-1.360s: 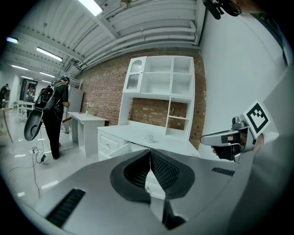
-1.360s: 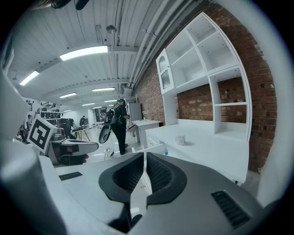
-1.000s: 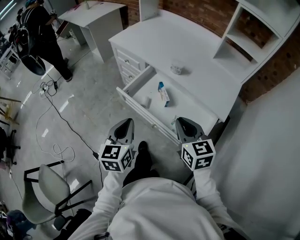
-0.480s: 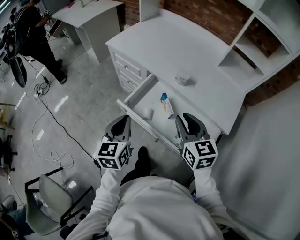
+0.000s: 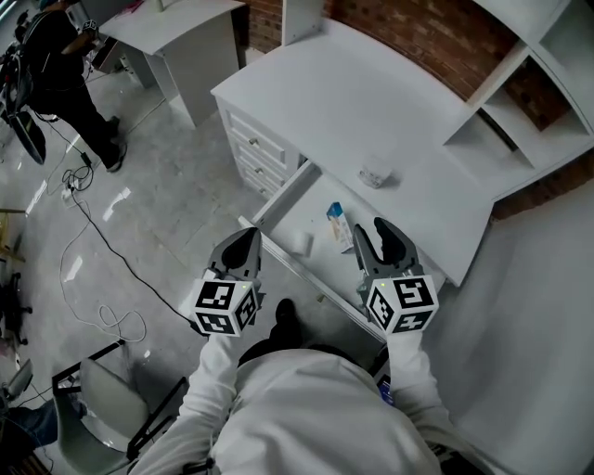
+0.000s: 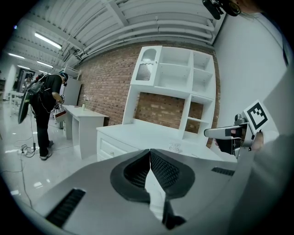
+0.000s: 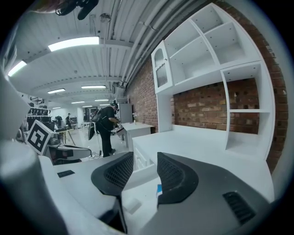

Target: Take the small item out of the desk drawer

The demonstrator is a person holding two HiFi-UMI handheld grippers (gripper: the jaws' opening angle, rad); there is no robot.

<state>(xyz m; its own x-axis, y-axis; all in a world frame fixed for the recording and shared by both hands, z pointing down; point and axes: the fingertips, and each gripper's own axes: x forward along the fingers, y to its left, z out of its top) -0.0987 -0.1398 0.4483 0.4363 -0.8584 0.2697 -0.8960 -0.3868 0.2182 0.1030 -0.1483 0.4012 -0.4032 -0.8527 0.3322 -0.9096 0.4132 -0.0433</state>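
The white desk's drawer (image 5: 278, 199) stands pulled out. Inside lie a small blue-and-white box (image 5: 340, 225) and a small white piece (image 5: 302, 243). My right gripper (image 5: 376, 235) hovers over the drawer's near right part, just right of the box; its jaws are opening with nothing between them. In the right gripper view the box (image 7: 159, 189) and the white piece (image 7: 131, 206) show below the parted jaws of that gripper (image 7: 144, 163). My left gripper (image 5: 245, 249) is shut and empty, outside the drawer's front left corner; in its own view the left gripper's (image 6: 149, 155) jaws meet.
A small white object (image 5: 375, 174) sits on the desk top (image 5: 343, 102), with a white shelf unit (image 5: 548, 83) at the right. A second white desk (image 5: 176, 28) and a person (image 5: 56, 65) stand far left. Cables (image 5: 93, 232) and a chair (image 5: 102, 408) are on the floor.
The right gripper's jaws have parted from shut, and it has moved forward over the drawer beside the box. The left gripper has stayed shut near the drawer's front.
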